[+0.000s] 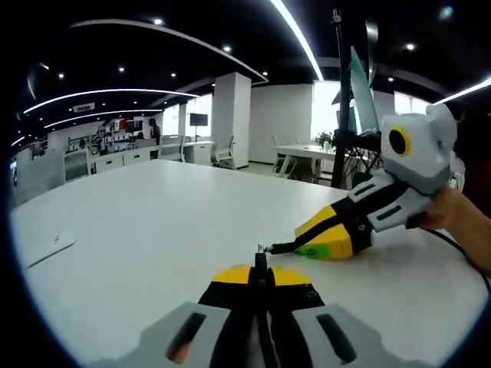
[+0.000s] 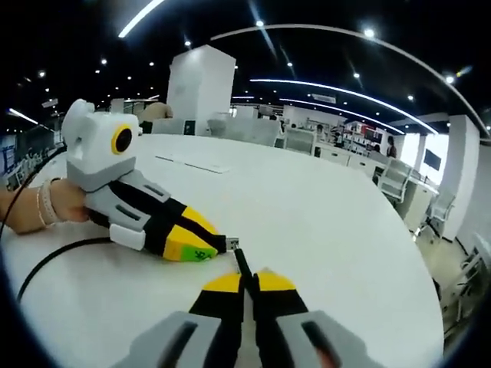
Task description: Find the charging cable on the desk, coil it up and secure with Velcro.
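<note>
Both tongs are clenched on the thin black cable (image 2: 242,263), left tongs (image 1: 261,268) and right tongs (image 2: 243,277) each near a plug end just above the white surface (image 1: 153,222); it looks light, limp and slippery, best gripped behind the stiff plugs.

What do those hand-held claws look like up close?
Each claw has black jaws with yellow pads at the tips, set on a light grey body with dark slots. Seen from the side, the left claw has a green label near its tip. A black cable trails from it. The person's wrist wears a pale band.
</note>
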`<state>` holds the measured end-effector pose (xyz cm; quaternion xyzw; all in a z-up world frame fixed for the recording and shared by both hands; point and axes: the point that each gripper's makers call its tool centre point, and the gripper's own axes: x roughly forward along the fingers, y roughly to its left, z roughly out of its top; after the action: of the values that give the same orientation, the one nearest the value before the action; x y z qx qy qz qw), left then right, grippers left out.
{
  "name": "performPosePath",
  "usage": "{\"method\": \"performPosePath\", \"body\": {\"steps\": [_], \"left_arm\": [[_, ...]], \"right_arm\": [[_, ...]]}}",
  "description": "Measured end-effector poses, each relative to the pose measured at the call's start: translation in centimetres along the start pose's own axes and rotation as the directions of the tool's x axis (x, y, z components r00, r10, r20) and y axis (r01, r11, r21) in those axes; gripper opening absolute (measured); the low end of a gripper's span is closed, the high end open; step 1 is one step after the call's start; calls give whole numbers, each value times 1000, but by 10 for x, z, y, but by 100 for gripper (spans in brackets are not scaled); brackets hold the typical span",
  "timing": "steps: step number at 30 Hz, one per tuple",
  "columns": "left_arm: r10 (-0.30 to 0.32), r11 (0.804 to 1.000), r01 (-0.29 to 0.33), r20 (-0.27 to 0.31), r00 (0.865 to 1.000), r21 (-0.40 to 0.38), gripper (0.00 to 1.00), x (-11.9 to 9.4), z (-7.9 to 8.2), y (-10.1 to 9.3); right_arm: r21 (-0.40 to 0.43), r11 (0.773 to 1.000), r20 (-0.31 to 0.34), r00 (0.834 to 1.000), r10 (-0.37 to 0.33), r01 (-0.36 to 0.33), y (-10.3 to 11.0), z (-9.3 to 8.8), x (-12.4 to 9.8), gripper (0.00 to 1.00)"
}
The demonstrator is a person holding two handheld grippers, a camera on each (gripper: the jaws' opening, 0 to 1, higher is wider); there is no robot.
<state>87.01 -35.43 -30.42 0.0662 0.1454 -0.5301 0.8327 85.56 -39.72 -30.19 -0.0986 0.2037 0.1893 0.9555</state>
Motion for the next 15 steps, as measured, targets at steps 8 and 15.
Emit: {"method": "performPosePath", "body": {"steps": [8,15], "left_arm": [[9,1000,-10,69,998,15,8,-11,28,0],[23,1000,-25,139,990,14,8,-25,55,8]], "right_arm": [[46,994,140,984,-107,102,-19,29,-20,5],[149,979,285,943,-174,136,-25,64,-53,4]]}}
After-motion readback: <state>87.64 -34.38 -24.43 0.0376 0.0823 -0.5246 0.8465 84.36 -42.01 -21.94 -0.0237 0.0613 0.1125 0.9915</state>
